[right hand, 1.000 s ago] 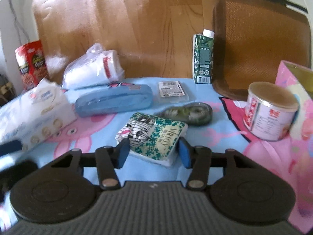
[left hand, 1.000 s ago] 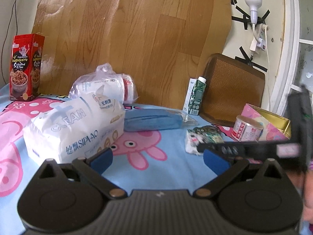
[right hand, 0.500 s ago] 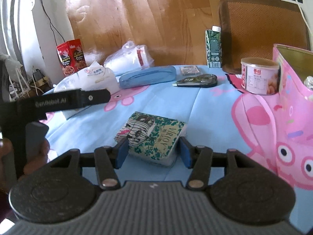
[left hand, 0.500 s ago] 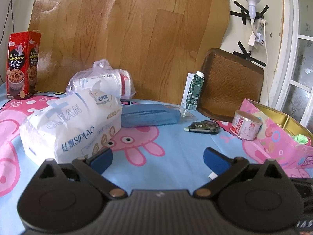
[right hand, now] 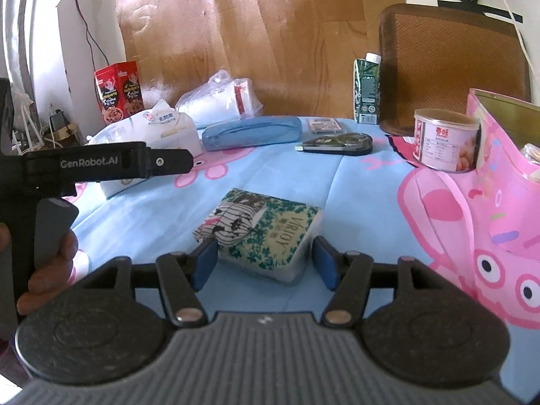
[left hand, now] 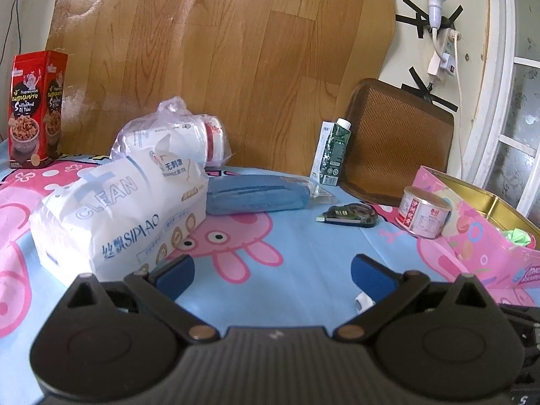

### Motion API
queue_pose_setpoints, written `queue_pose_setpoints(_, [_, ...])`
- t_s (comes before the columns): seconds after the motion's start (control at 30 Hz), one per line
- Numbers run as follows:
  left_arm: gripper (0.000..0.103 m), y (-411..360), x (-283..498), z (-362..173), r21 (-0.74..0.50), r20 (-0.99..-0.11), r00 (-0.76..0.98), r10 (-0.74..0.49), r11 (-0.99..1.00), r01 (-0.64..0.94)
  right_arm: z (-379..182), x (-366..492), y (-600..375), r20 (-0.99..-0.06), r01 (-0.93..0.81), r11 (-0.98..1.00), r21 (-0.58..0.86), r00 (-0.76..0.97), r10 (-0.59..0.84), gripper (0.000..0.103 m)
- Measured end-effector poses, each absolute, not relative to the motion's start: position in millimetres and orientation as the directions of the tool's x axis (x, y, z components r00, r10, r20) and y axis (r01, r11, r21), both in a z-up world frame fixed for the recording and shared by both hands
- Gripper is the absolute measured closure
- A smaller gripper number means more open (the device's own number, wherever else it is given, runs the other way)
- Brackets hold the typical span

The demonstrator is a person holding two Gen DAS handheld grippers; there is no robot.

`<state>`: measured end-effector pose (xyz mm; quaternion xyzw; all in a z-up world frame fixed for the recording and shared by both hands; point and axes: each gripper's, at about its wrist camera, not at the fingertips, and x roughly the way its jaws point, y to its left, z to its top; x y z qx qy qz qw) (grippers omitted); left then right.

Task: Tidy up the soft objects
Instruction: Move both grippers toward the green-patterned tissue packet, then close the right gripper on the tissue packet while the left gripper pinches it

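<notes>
1. My right gripper [right hand: 263, 261]: jaws are opening. The VIRJOY tissue pack [right hand: 261, 231] sits between the blue pads. There is a visible gap on the right pad side; the left pad is at the pack's corner, and I can't tell if it touches. Not gripping it.
2. Tissue pack look: small soft rectangular pack, green-and-white floral wrap, a striped white panel with a black figure at one end, brand lettering along the top face.
3. Pack location: flat on the blue-and-pink cartoon pig tablecloth [right hand: 354, 202], near the front edge of my view, well apart from the other items.
4. Pack orientation: the long axis runs diagonally, from near-left to far-right in the right wrist view. The striped end is on the left and the lettered end on the right. The near long side faces the pads.
5. My left gripper [left hand: 271, 271]: jaws wide, nothing between them, over bare cloth. My hand [right hand: 50, 270] on its handle shows in the right wrist view.
6. Other soft goods: a large white SIPIAO tissue pack [left hand: 118, 219] is just ahead-left of the left gripper, lying with its long side across the view. A plastic bag of white rolls [left hand: 175, 138] sits behind it.
7. A blue pencil case [left hand: 256, 197] lies lengthwise across the table, just beside the large pack's right end.
8. Right side: a pink tin box [left hand: 472, 236], lid off, with a small can [left hand: 425, 216] against its wall.
</notes>
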<state>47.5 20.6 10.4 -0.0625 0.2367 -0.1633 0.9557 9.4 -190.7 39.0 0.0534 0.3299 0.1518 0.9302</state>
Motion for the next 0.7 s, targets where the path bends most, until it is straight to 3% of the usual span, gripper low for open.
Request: queue_pose_setpoints(0.7, [0.001,19.7,48.9,9.0,-0.2,-0.439,0.827,-0.35,0.936,0.289,39.7,6.4,-193.3,-0.588,-0.24,0.945,0.222,0.74,0.326,0.028])
